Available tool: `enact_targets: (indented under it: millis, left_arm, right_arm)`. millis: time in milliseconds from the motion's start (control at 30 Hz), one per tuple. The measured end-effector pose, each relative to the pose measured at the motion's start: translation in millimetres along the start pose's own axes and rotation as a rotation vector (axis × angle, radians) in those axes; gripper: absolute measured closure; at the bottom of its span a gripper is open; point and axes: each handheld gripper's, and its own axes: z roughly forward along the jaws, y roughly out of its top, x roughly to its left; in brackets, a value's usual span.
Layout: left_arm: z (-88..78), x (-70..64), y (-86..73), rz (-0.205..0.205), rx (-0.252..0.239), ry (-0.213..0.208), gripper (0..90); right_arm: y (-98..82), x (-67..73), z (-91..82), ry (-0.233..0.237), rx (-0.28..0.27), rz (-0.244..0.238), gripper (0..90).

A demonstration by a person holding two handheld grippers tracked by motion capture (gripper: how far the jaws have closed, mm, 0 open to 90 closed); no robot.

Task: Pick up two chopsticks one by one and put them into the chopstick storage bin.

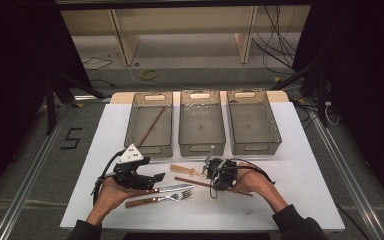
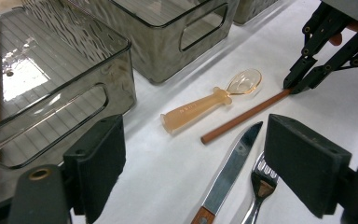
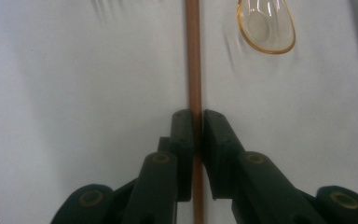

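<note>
Two jaws of my right gripper [image 3: 196, 135] pinch the brown chopstick [image 3: 194, 70] lying flat on the desk [image 1: 300, 165], the amber spoon [image 3: 265, 23] at one o'clock. My left gripper [image 2: 193, 161] hangs wide and empty, at nine o'clock from the right.

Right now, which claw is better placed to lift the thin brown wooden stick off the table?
The right claw: its jaws are already shut on the thin brown wooden stick. The left claw sits open, apart from the stick.

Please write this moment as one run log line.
right tongs: shut on chopstick | chopstick: lying on table | left tongs: open, holding nothing
</note>
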Motion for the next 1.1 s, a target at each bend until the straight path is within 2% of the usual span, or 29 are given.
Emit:
enact_targets:
  millis: [67, 600, 867, 1000, 1033, 1100]
  left_arm:
    - [0.2, -0.1, -0.2, 0.000, -0.001, 0.000, 20.1]
    - [3.5, -2.1, -0.7, 0.019, 0.015, -0.006, 20.6]
    - [9.4, -7.7, 0.8, 0.041, 0.028, -0.027, 20.6]
    - [13.2, -12.9, 3.9, 0.070, 0.042, -0.046, 20.4]
    - [13.9, -14.2, 4.9, 0.078, 0.049, -0.053, 20.4]
    - [16.0, -16.8, 6.6, 0.093, 0.055, -0.060, 20.4]
  right_arm:
    - [1.1, 0.2, 0.3, 0.004, 0.001, 0.013, 84.1]
    - [2.8, 2.0, -0.8, -0.006, 0.023, -0.018, 85.4]
    - [2.0, 3.1, -12.4, -0.008, -0.028, -0.017, 85.5]
    - [3.3, 6.8, -21.0, -0.023, -0.052, -0.023, 85.4]
    - [3.4, 6.6, -23.2, -0.026, -0.055, -0.042, 85.4]
    - [3.9, 8.5, -26.7, -0.031, -0.059, -0.046, 85.4]
